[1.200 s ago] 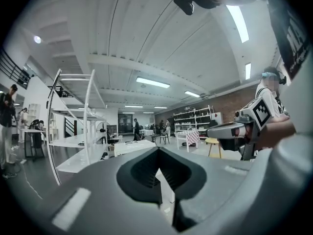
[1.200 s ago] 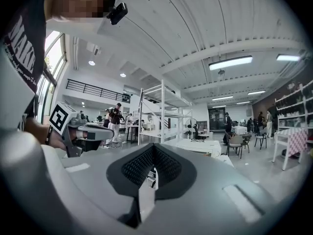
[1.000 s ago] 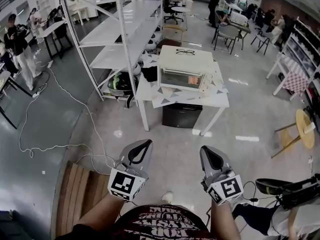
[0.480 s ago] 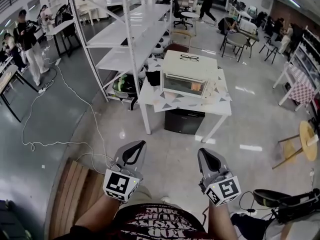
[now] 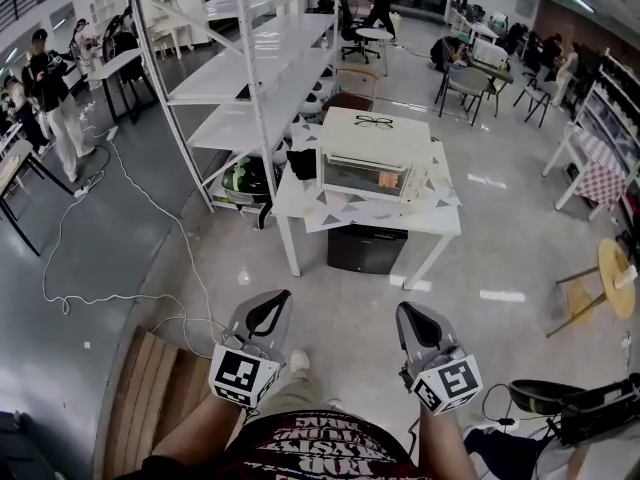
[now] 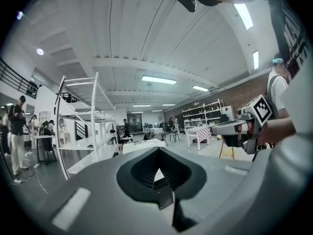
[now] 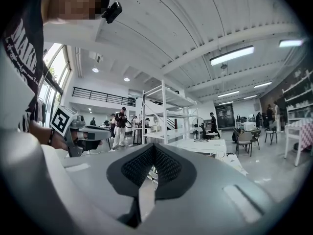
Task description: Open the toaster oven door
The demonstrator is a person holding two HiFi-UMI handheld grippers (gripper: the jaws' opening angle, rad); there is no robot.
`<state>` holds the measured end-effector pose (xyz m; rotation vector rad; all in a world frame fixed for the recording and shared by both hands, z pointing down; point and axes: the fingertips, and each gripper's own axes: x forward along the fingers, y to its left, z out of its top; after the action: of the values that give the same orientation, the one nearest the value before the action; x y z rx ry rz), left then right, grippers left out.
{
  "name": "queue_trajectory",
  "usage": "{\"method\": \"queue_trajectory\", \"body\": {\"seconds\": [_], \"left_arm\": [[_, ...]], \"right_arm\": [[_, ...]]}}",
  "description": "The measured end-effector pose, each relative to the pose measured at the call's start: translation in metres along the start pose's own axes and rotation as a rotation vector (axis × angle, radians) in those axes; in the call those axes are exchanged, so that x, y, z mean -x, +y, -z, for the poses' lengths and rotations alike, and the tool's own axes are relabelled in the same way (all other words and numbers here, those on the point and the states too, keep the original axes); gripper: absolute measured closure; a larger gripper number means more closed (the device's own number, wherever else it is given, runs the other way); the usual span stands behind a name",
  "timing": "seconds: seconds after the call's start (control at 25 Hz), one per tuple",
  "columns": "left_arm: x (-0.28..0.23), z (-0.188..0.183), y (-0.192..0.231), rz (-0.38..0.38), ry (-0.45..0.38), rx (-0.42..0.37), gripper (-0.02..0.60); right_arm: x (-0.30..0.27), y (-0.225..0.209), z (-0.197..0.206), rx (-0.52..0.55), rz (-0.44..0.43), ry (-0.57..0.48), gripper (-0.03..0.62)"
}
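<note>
The white toaster oven (image 5: 372, 158) stands on a white table (image 5: 330, 211) well ahead of me, its glass door closed. A pair of glasses (image 5: 373, 121) lies on its top. Both grippers are held low in front of my body, far short of the table. The left gripper (image 5: 270, 306) is shut with its jaws pressed together and nothing between them. My right gripper (image 5: 415, 315) is shut and empty as well. In the left gripper view the oven (image 6: 143, 146) shows just beyond the closed jaws. It also appears in the right gripper view, oven (image 7: 201, 146).
A tall white shelving rack (image 5: 250, 78) stands left of the table. A black box (image 5: 366, 249) sits under the table. A wooden pallet (image 5: 155, 388) and a loose cable (image 5: 110, 293) lie at my left. A round wooden stool (image 5: 612, 268) is at right. People stand far left.
I have stepped a little along the floor toward the table, and the view has shifted slightly. Both grippers stay shut and in the same place before me.
</note>
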<state>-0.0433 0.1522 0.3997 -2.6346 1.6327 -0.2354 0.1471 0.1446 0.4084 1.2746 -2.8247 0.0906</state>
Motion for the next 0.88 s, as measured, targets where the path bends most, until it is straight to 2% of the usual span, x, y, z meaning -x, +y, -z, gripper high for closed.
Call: {"method": "queue_trajectory", "body": {"seconds": [0.4,0.88], "left_arm": [[-0.035,0.010,0.014,0.049,0.009,-0.003,0.581],[-0.088,0.017,0.050,0.075,0.024,-0.010,0.581]], "right_arm": [[-0.020,-0.014,0.007,-0.041,0.033,0.025,0.568],[-0.071,-0.038,0.007,-0.048,0.042,0.030,0.568]]}}
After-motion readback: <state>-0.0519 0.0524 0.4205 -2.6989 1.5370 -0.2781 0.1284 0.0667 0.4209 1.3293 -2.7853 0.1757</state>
